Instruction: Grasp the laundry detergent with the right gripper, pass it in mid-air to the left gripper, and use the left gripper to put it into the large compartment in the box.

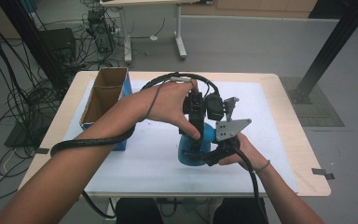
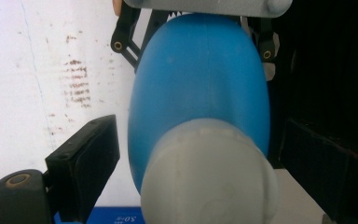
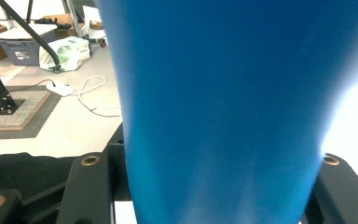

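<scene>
**Visitor:** What is being handled here?

**Inspector:** A blue plastic bottle (image 1: 196,147) with a pale grey ribbed cap (image 2: 209,177). It stands on the white mat (image 1: 279,154) near the middle of the table (image 1: 307,186), between the two hands. The body is smooth, oval in section, matte, no label visible from my position.

**Visitor:** And the tongs?

**Inspector:** The right gripper (image 1: 214,156) is clamped on the bottle's lower body from the side; its own view has the blue wall pressed between both jaws. The left gripper (image 1: 196,135) comes down from above, jaws astride the cap. They stand apart from it: a clear gap on one side, the other side in shadow, so I record no contact.

**Visitor:** The step in hand?

**Inspector:** By my judgement, seizing the cap to unscrew it. Recommendations: centre the jaws on the ribbed band, not the shoulder; close squarely before turning; keep the right hand's grip firm and low so the bottle neither spins nor tips. The cardboard box (image 1: 105,95) at the left is well apart and no obstacle.
</scene>
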